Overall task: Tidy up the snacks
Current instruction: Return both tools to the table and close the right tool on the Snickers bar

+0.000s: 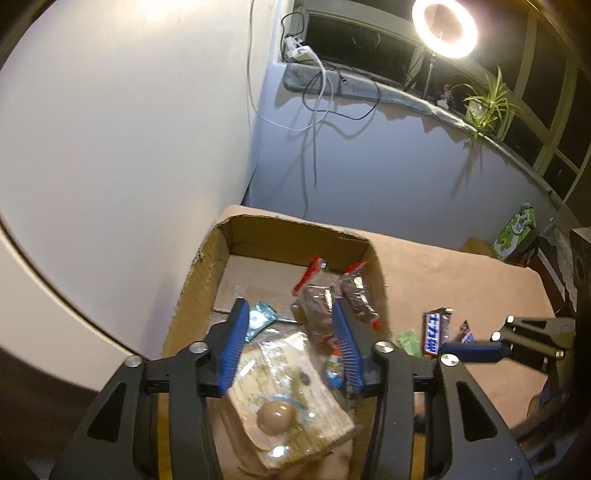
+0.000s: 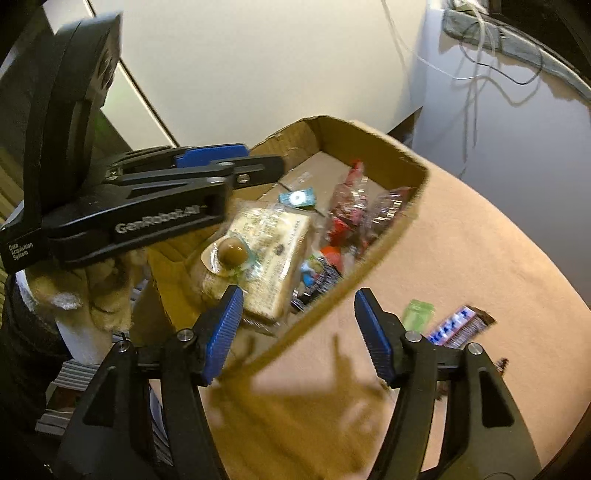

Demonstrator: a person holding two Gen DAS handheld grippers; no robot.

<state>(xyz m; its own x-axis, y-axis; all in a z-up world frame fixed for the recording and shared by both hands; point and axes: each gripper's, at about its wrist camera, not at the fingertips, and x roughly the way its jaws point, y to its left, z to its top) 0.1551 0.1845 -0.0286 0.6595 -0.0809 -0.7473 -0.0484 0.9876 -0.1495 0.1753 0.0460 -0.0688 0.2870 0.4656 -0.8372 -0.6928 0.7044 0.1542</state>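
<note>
White wall (image 1: 129,129) at left meets pale bluish wall (image 1: 388,166) at a corner. Lit ring light (image 1: 444,27) stands on grey window ledge (image 1: 369,86), dark windows (image 1: 546,85) behind. Potted plant (image 1: 487,101) on ledge. Cables (image 1: 317,92) dangle from a power strip (image 1: 297,50). Tan tabletop (image 2: 480,240) below.

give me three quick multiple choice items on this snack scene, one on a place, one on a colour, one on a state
1. Where does the large flat snack pack lie?
A. in the cardboard box
B. on the windowsill
C. on the floor

2. What colour are the pads of the left tool?
A. red
B. blue
C. yellow

3. How do the right tool jaws stand?
A. shut on a bar
B. open, holding nothing
C. shut on the box wall

Answers: 1 A, it rests inside the box walls. 2 B, the ribbed pads are blue. 3 B, a wide gap with nothing gripped.
</note>
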